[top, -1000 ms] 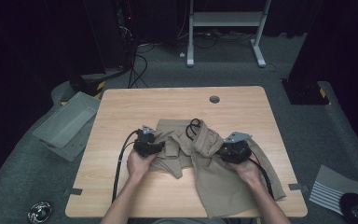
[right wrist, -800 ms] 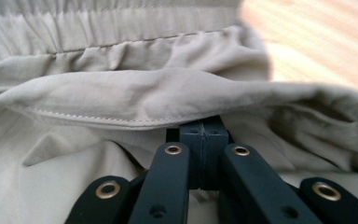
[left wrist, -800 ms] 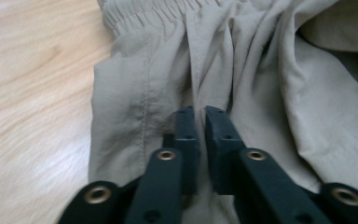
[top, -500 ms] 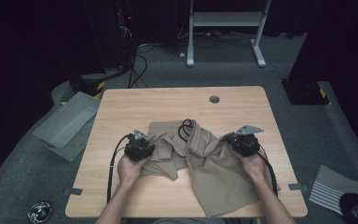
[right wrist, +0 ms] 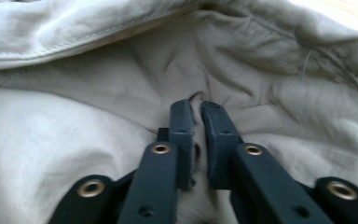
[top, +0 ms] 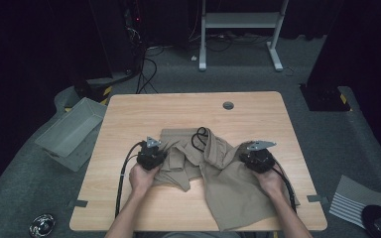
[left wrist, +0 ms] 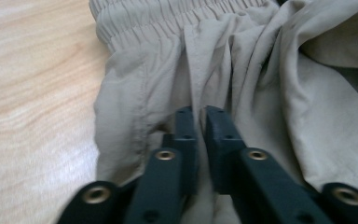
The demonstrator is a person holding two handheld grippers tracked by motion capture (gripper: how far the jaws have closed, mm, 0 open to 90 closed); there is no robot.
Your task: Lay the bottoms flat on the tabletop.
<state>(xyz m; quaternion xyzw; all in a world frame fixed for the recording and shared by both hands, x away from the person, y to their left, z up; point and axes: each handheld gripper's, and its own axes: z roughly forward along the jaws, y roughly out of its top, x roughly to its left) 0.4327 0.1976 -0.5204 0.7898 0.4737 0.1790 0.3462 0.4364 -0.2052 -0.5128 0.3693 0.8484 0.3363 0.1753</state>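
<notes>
The beige shorts (top: pixel 213 168) lie crumpled near the front middle of the worktop (top: pixel 129 119), not yet spread or folded, so most work remains. The left tool (left wrist: pixel 196 116) and the right tool (right wrist: pixel 196 108) have just been closing, and each now pinches a fold of fabric. The grey bin (top: pixel 69 131) on the floor looks empty.
</notes>
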